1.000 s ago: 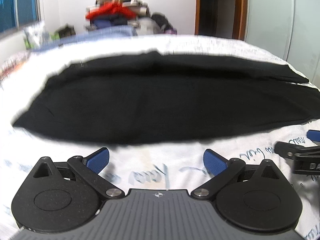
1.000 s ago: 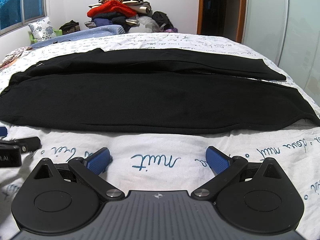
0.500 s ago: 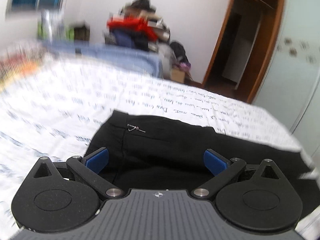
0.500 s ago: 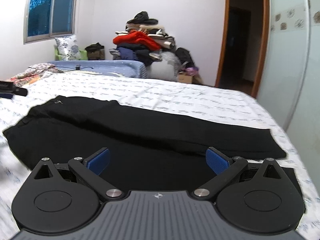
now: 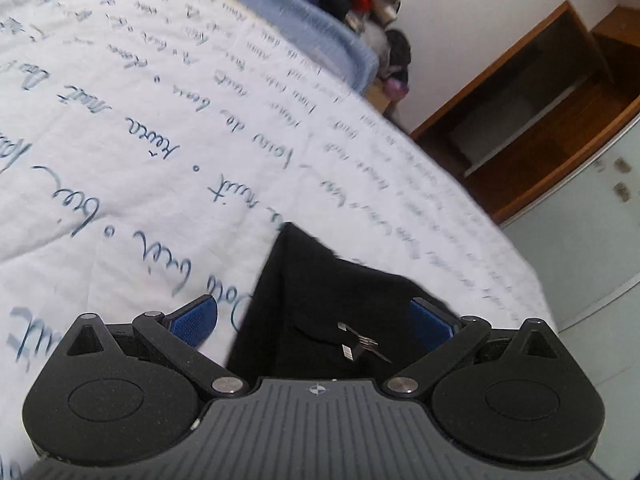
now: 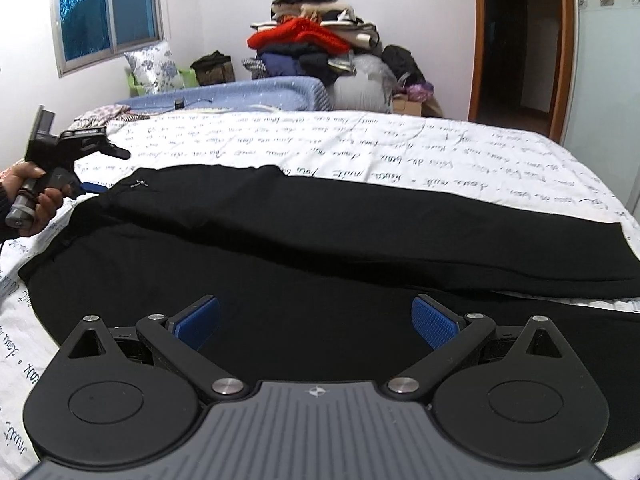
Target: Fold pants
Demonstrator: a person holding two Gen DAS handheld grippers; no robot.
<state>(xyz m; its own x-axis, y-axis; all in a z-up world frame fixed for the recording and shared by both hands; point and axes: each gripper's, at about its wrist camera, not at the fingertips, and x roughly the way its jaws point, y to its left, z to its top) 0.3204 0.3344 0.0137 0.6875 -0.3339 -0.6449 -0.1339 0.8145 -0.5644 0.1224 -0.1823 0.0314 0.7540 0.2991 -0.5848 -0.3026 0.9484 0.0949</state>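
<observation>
Black pants (image 6: 320,240) lie spread flat across the bed, waistband at the left, legs running right. In the left wrist view the waistband corner (image 5: 320,304) with a metal hook clasp (image 5: 362,346) sits between the open blue pads of my left gripper (image 5: 314,322), not clamped. The left gripper also shows in the right wrist view (image 6: 86,188), hand-held at the pants' left end. My right gripper (image 6: 316,320) is open and empty, hovering over the near pant leg's middle.
The bed has a white sheet with blue script (image 6: 360,148). A blue blanket (image 6: 240,94), a pillow (image 6: 154,66) and a pile of clothes (image 6: 316,48) stand behind it. A doorway (image 6: 520,40) and a wardrobe (image 6: 608,80) are at the right.
My left gripper has swung to the pants' left end and closed in on the waistband corner. My right gripper has moved forward over the near leg. Both stayed open.
</observation>
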